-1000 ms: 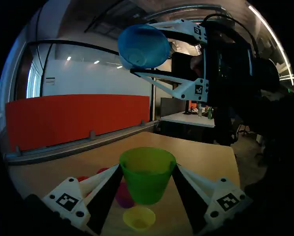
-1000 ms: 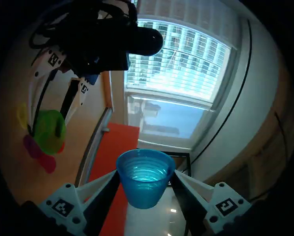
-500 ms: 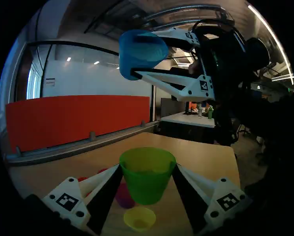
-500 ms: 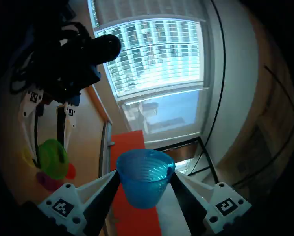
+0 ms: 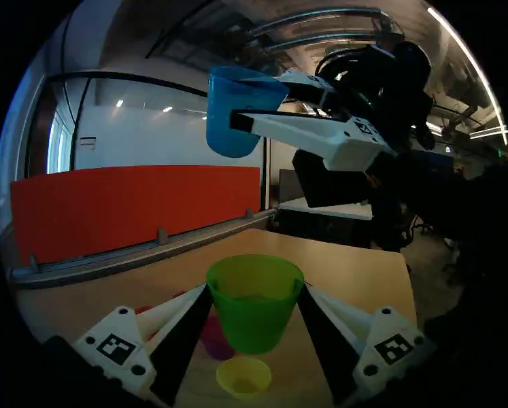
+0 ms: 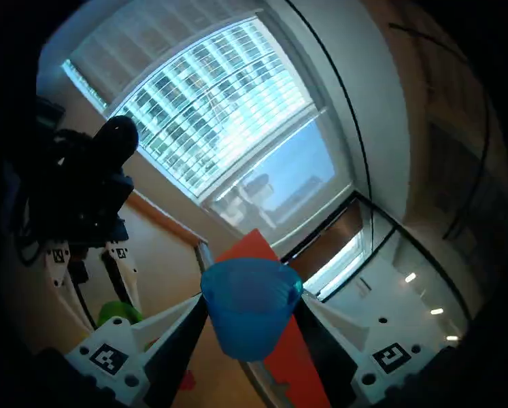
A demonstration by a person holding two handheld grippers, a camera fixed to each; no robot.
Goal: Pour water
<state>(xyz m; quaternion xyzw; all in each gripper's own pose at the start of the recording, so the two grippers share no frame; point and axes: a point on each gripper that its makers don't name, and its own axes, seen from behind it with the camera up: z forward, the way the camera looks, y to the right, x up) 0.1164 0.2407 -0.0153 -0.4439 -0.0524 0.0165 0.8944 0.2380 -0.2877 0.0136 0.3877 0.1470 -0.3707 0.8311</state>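
Pinched in the right gripper [image 6: 251, 302], the blue cup [image 5: 234, 112] has been righted from its tilt high above the green cup [image 5: 255, 309], itself clamped by the left gripper [image 5: 254, 289], so the pour is judged finished.

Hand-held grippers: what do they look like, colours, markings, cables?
Both the left hand-held gripper and right hand-held gripper have white wedge-shaped fingers with black inner pads and a square black-and-white marker on each. Behind the fingers sits a bulky black body with black cables.
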